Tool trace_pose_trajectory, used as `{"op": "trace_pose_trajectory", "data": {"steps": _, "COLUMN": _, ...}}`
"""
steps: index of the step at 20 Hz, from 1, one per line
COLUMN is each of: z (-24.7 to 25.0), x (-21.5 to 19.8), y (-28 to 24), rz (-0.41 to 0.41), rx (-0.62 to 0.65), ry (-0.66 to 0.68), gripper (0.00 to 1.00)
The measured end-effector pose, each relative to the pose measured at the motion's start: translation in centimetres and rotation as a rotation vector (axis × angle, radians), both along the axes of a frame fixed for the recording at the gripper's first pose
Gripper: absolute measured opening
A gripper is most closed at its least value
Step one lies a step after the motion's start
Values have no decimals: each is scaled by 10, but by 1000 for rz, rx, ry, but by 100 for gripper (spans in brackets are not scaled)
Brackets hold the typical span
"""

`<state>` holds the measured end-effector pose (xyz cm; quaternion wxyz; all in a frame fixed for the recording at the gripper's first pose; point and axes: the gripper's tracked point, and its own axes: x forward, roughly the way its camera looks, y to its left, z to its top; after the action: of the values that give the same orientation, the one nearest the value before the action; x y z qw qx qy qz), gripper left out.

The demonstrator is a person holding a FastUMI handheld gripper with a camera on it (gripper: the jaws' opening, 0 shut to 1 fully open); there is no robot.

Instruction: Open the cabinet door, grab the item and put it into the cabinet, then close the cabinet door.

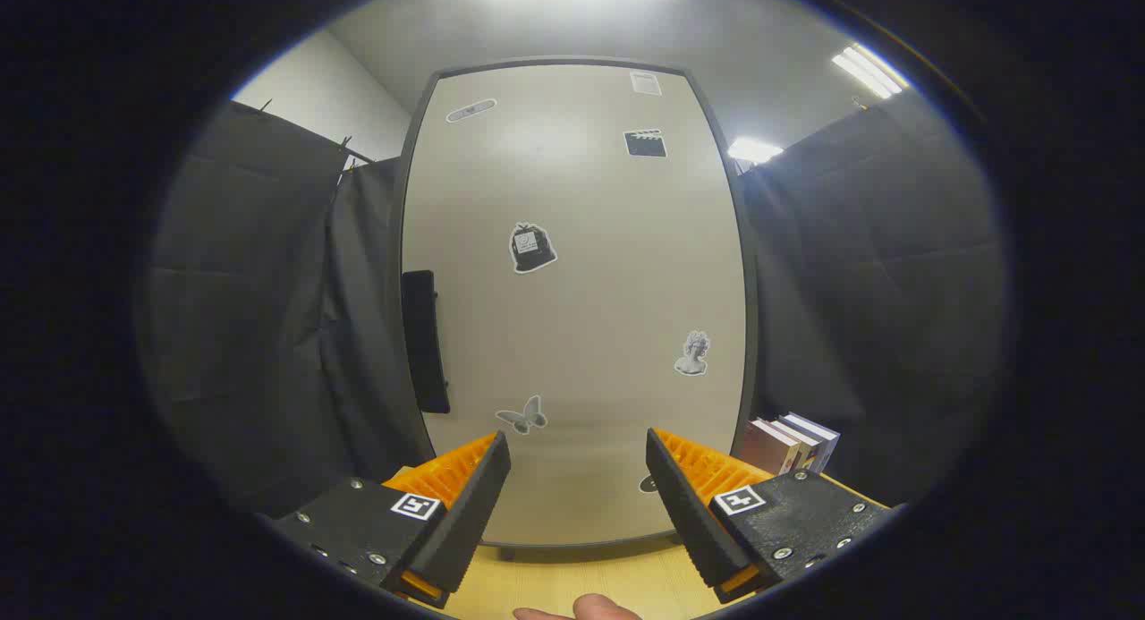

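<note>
- The gripper (pixel 577 459) has its fingers spread wide with nothing between them, low in the frame and pointed at the middle of the closed cabinet door (pixel 581 298).
- The door handle (pixel 424 341), a dark vertical bar, sits on the door's left edge at centre-left of the frame, well off to the left of the fingers. Closing on the flat door face would likely catch nothing; the gripper has to shift left first.
- The handle looks thin and close to the door, so one finger could jam against the panel instead of sliding behind the bar.
- Judging by the handle's side, the door probably swings about its right edge; a straight pull could slip off the bar.
- The stack of books (pixel 792 441), lower right beside the cabinet on the wooden table (pixel 572 580), is probably the item to stow. An opening door may sweep towards it.
- A person's fingertip (pixel 599 609) shows at the bottom centre.
</note>
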<state>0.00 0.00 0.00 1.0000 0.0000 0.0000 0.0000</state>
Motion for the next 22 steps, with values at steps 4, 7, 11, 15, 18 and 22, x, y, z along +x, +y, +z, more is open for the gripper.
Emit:
{"op": "trace_pose_trajectory", "data": {"steps": 4, "z": 1, "x": 3, "y": -3, "rz": 16, "rx": 4, "ry": 8, "gripper": 95}}
{"op": "trace_pose_trajectory", "data": {"steps": 7, "z": 6, "x": 3, "y": -5, "rz": 24, "rx": 11, "ry": 4, "gripper": 95}}
{"op": "trace_pose_trajectory", "data": {"steps": 11, "z": 7, "x": 5, "y": -7, "rz": 34, "rx": 15, "ry": 6, "gripper": 95}}
{"op": "trace_pose_trajectory", "data": {"steps": 15, "z": 10, "x": 7, "y": -9, "rz": 42, "rx": 17, "ry": 1, "gripper": 95}}
{"op": "trace_pose_trajectory", "data": {"steps": 18, "z": 11, "x": 9, "y": -10, "rz": 44, "rx": 13, "ry": -2, "gripper": 95}}
{"op": "trace_pose_trajectory", "data": {"steps": 22, "z": 11, "x": 9, "y": -7, "rz": 54, "rx": 13, "ry": 0, "gripper": 95}}
